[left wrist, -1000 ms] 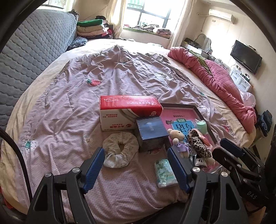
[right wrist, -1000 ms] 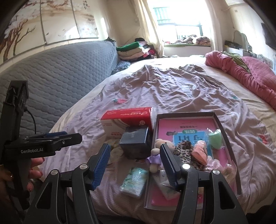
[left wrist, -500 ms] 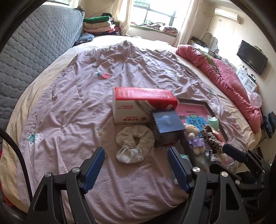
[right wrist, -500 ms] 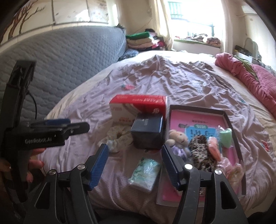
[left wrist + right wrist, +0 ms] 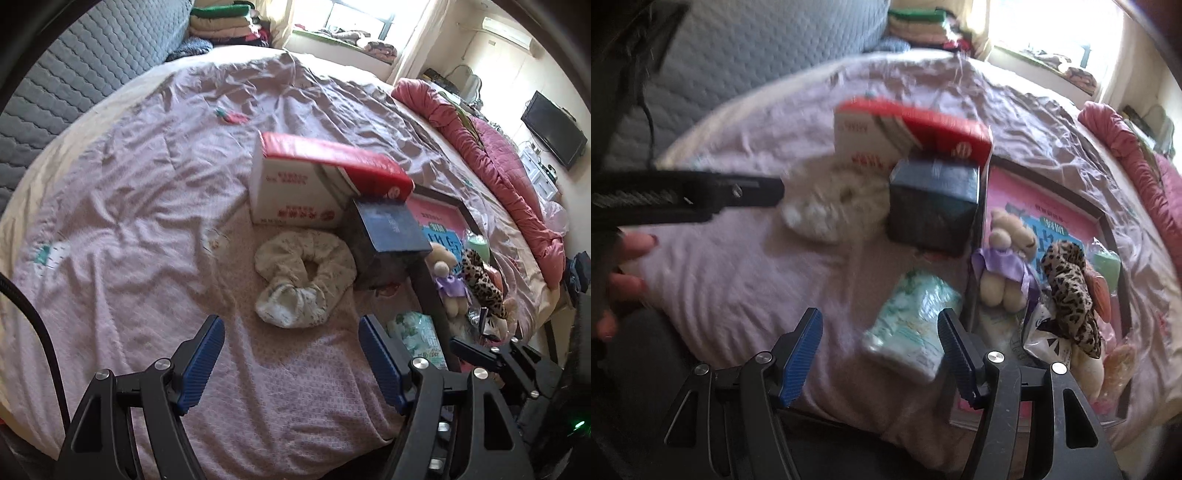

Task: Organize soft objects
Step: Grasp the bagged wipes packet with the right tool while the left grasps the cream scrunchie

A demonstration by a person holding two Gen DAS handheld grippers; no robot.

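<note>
A cream floral scrunchie [image 5: 304, 275] lies on the lilac bedspread, just ahead of my open, empty left gripper [image 5: 291, 354]. It also shows blurred in the right wrist view [image 5: 834, 203]. A pale green tissue pack [image 5: 912, 334] lies right in front of my open, empty right gripper [image 5: 881, 354] and shows in the left wrist view [image 5: 419, 338]. A shallow black tray [image 5: 1104, 225] with a pink base holds a small teddy in a purple dress [image 5: 1004, 258], a leopard-print soft item [image 5: 1071, 291] and other small soft things.
A red and white tissue box [image 5: 314, 181] and a dark blue box [image 5: 388, 243] stand behind the scrunchie, beside the tray [image 5: 467, 214]. A rolled pink quilt [image 5: 498, 155] lies along the bed's right side. A grey quilted headboard [image 5: 85, 62] is at the left.
Both grippers have moved forward and down toward the bed. The scrunchie now sits closer before the left gripper, the tissue pack closer before the right. The right view is blurred by motion.
</note>
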